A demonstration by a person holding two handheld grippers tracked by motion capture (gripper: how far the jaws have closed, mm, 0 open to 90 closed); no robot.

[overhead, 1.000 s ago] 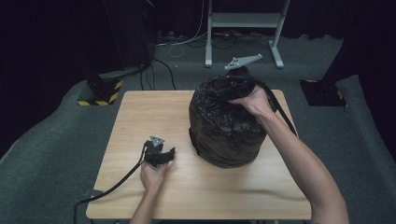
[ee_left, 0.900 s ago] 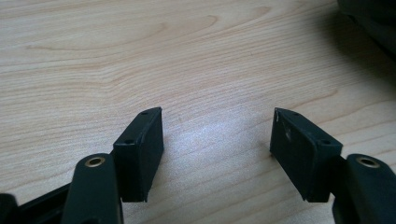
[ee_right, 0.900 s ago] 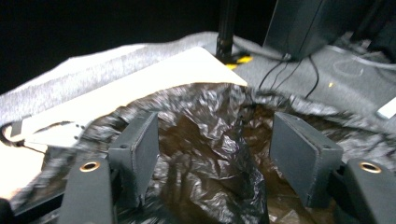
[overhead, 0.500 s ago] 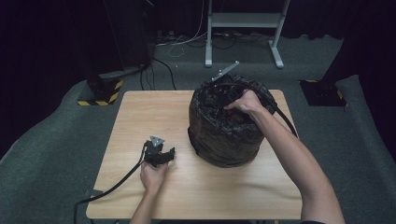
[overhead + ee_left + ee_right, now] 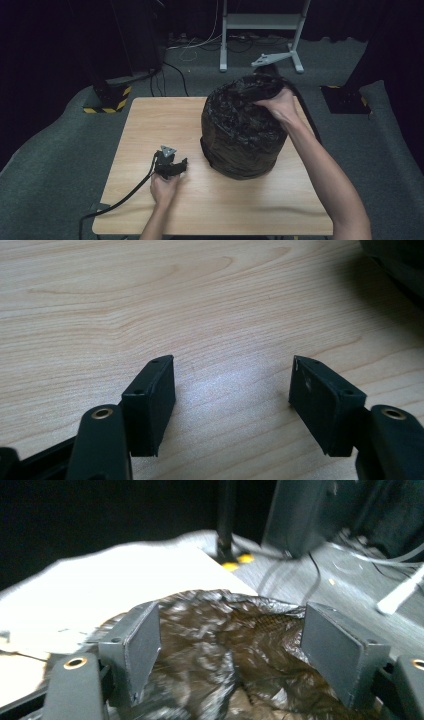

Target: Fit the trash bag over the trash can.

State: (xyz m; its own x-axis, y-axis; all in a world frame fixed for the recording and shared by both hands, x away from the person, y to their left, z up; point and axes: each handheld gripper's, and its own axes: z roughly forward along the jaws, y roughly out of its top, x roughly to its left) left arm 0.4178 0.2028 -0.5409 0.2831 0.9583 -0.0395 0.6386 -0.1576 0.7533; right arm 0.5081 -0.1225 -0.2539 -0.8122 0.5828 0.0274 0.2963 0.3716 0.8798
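Dim, dark surroundings; overhead light glares on the table (image 5: 220, 385), and the right gripper view is motion-blurred.

tables: one wooden table (image 5: 150, 125);
black bags: one big crinkly black bag (image 5: 240, 135) on the table;
grippers: two; the left gripper (image 5: 170, 165) and the right gripper (image 5: 230, 655);
hands: two; the left hand (image 5: 164, 187) and the right hand (image 5: 277, 106);
striped blocks: one yellow and black block (image 5: 107, 97) on the floor
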